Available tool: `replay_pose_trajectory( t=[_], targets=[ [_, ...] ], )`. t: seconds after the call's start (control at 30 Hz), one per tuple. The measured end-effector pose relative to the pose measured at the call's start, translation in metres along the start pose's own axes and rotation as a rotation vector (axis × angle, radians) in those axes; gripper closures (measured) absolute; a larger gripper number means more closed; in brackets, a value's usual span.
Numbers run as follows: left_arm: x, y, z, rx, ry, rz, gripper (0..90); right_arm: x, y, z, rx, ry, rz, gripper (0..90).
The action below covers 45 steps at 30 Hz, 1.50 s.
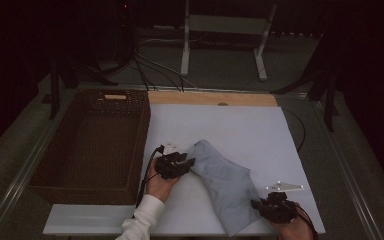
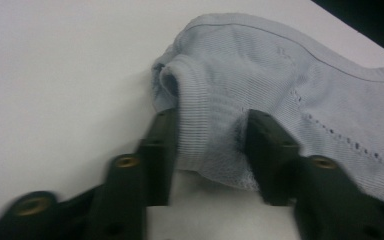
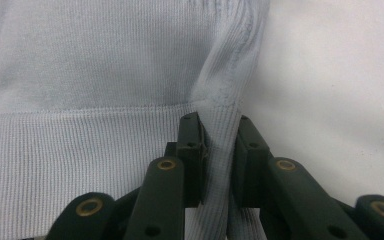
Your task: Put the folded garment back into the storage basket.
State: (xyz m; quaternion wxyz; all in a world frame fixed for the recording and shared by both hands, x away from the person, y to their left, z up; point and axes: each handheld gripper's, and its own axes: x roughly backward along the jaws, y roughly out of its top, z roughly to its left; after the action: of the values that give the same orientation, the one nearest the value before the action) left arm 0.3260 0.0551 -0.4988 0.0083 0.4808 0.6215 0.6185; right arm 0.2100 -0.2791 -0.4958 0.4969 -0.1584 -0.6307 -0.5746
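- A pale blue ribbed knit garment (image 1: 225,182) is lying on the white table top (image 1: 240,130), its long axis running diagonally from a narrow far-left end down to a wider end at the near edge, just right of the middle.
- The left gripper (image 1: 189,162) is sitting at the far-left end, its jaws pointing right into the cloth; the left hand (image 1: 159,184), in a white sleeve (image 1: 142,220), is coming in from the near edge.
- The right gripper (image 1: 256,204) is sitting at the near end, with the right hand (image 1: 295,229) low at the table's near edge and the jaws pointing left.
- The left gripper view is showing a rolled, bunched edge of the garment (image 2: 260,85) sitting between the left gripper (image 2: 207,150) jaws, which are pressing it from both sides, with a line of small stitch holes to the right.
- The right gripper view is showing the ribbed hem (image 3: 80,165) and a raised fold pinched tightly between the right gripper (image 3: 220,160) jaws.
- The high view is taking in a dark brown woven basket (image 1: 97,145) standing just left of the table top, well apart from the garment.
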Motion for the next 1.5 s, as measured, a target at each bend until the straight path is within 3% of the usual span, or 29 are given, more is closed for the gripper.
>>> replay_pose_trajectory(
  t=[0.2,0.5,0.67,0.9,1.07,1.23,1.5],
  targets=[
    [-0.003,0.008,-0.001,-0.040,0.009,0.021,87.6,0.000,0.000,0.000,-0.001,0.000,0.000,77.8],
    [-0.010,0.017,0.012,-0.022,0.094,0.048,89.2,0.000,0.000,0.001,0.006,0.001,0.001,78.1],
    [-0.014,0.015,0.012,-0.006,0.073,0.060,87.7,0.000,0.001,0.001,0.011,0.000,0.002,78.1],
    [-0.004,0.017,0.005,0.039,0.008,0.013,51.3,0.000,0.000,0.003,0.021,-0.011,0.003,78.0],
    [-0.003,0.015,-0.003,0.040,0.007,0.011,30.4,0.000,0.000,0.004,0.026,-0.014,0.003,78.0],
    [-0.012,0.007,-0.001,0.049,0.020,0.046,18.2,0.000,0.000,0.004,0.029,-0.016,0.003,78.0],
    [-0.029,-0.005,0.000,0.041,0.022,0.105,14.0,0.000,0.000,0.004,0.034,-0.014,0.002,77.9]
  ],
)
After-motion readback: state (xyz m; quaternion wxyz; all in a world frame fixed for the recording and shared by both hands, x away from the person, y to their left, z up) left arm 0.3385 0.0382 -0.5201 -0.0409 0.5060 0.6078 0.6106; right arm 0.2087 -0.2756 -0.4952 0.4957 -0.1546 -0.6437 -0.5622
